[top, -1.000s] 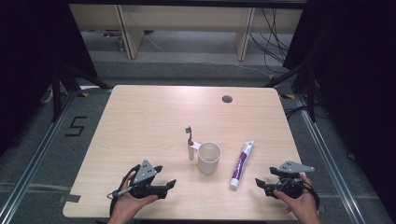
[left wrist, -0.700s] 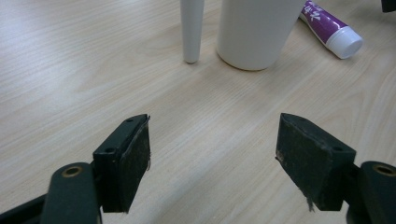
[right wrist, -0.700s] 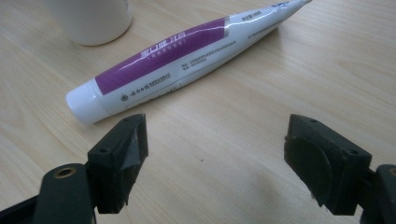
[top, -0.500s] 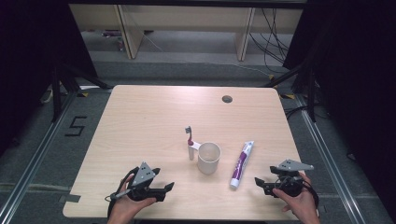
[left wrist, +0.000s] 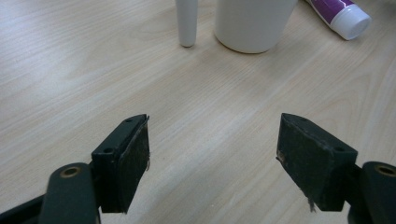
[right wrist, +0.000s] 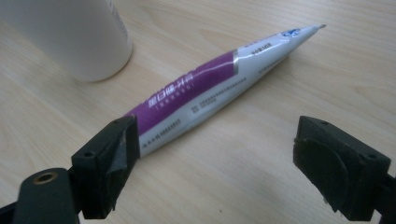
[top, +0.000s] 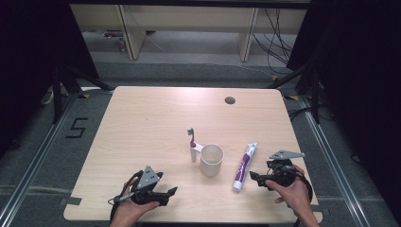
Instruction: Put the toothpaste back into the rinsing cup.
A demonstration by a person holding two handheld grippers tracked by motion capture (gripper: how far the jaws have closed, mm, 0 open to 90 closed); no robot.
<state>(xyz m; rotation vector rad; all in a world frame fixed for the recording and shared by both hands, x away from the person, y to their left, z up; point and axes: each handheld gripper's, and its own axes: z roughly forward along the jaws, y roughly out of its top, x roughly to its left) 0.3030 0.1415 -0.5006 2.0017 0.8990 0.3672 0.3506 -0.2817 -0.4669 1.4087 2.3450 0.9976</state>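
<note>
While cup (top: 211, 160) stands centre, toothbrush (top: 191, 143), toothpaste (top: 244, 166) flanking

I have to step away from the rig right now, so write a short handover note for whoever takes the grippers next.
Left gripper: open, empty, low at the near edge, facing the white cup and toothbrush.
Right gripper: open, empty, just beside the cap end of the purple toothpaste tube.
The toothbrush lies left of the cup, the tube right of it, all on the wooden table.
Done: nothing gripped yet.
Left: probably close on the tube, then handle brush and cup.
</note>
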